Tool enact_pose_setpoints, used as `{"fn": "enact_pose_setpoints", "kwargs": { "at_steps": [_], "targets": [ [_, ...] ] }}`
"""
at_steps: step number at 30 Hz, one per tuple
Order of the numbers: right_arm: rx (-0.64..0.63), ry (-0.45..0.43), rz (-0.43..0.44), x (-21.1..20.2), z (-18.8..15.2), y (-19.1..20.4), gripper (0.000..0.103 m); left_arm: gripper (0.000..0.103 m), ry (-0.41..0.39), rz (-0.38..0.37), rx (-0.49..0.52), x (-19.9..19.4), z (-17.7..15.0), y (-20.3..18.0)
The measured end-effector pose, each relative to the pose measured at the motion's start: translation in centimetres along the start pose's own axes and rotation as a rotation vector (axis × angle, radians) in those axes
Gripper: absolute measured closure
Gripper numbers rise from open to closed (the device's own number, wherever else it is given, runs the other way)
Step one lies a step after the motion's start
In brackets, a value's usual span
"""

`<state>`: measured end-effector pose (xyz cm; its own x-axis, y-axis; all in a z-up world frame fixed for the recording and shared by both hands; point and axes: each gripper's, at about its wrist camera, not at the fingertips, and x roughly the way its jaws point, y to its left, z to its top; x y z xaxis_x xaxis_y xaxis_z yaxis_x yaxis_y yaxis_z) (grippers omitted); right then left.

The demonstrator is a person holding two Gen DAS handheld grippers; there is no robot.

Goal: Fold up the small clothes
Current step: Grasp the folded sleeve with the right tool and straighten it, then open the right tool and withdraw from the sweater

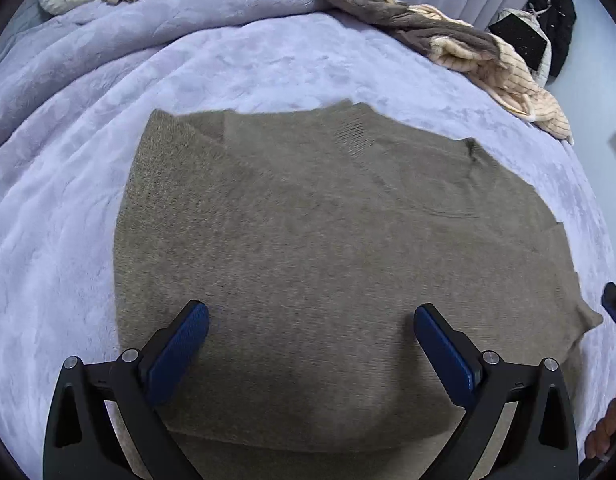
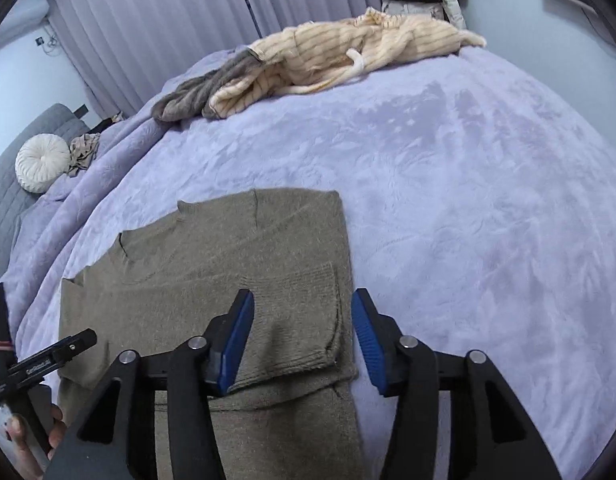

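Sweater: its near hem runs under the gripper frame and off the bottom edge of the left wrist view — the sleeves are folded in, their ends hidden.
Left gripper: in the right wrist view only one side shows, cut by the left edge.
Hand: just fingertips, the rest out of frame.
Dark clothes: far off by the wall, too small to make out.

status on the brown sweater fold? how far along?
Done: the brown sweater lies flat on the purple blanket, one sleeve folded in over the body. In hand: nothing; left gripper and right gripper are both open above it. Left: the remaining folds, plus the striped garment still heaped at the far edge.
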<state>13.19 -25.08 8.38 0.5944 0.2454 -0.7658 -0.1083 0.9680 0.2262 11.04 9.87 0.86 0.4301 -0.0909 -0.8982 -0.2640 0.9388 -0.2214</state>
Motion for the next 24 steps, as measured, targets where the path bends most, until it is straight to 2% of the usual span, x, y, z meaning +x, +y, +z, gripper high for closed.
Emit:
{"fn": "enact_pose_setpoints", "kwargs": {
  "at_steps": [2, 4, 6, 7, 8, 11, 13, 14, 15, 17, 18, 20, 22, 24],
  "targets": [
    [-0.072, 0.009, 0.034, 0.0, -0.1, 1.9, 0.044, 0.0, -0.022, -0.011, 0.025, -0.2, -0.6, 0.8],
    [-0.15, 0.042, 0.065, 0.9, -0.6, 3.9, 0.039, 0.0, -0.03, -0.002, 0.054, -0.5, -1.0, 0.7],
    [-0.218, 0.077, 0.012, 2.4, -1.2, 5.2, 0.038, 0.0, -0.021, 0.031, 0.078, -0.7, -1.2, 0.1],
    [-0.226, 0.09, -0.041, 2.9, -1.4, 5.5, 0.038, 0.0, -0.02, 0.051, 0.078, -1.1, -1.2, -0.2],
    [-0.21, 0.096, -0.042, 3.0, -1.4, 5.5, 0.038, 0.0, -0.029, 0.063, 0.07, -1.6, -1.2, -0.4],
    [-0.193, 0.096, 0.033, 2.3, -1.7, 5.8, 0.038, 0.0, -0.037, -0.004, 0.054, -2.5, -1.4, -1.2],
    [-0.248, 0.153, 0.028, 3.4, -2.5, 6.8, 0.03, 0.0, -0.018, 0.04, 0.078, -1.8, -1.6, -2.0],
    [-0.276, 0.201, 0.001, 4.4, -3.1, 7.2, 0.025, 0.0, -0.001, 0.081, 0.095, -1.1, -1.9, -2.3],
    [-0.308, 0.247, -0.045, 5.6, -3.9, 7.4, 0.026, 0.0, 0.004, 0.112, 0.118, -0.5, -2.1, -2.8],
    [-0.354, 0.224, -0.088, 5.6, -4.6, 7.9, 0.026, 0.0, 0.0, 0.146, 0.135, -0.9, -2.4, -3.4],
    [-0.358, 0.215, -0.1, 4.9, -4.7, 8.2, 0.025, 0.0, -0.002, 0.14, 0.137, -1.5, -2.5, -3.7],
    [-0.358, 0.18, -0.067, 3.3, -4.9, 8.8, 0.025, 0.0, -0.024, 0.102, 0.142, -2.8, -3.0, -4.1],
    [-0.357, 0.145, -0.05, 1.8, -5.6, 9.3, 0.025, 0.0, -0.037, 0.097, 0.158, -3.6, -3.9, -4.6],
    [-0.367, 0.151, -0.041, 1.6, -6.6, 9.9, 0.025, 0.0, -0.027, 0.091, 0.161, -3.4, -4.6, -4.8]
  ]
}}
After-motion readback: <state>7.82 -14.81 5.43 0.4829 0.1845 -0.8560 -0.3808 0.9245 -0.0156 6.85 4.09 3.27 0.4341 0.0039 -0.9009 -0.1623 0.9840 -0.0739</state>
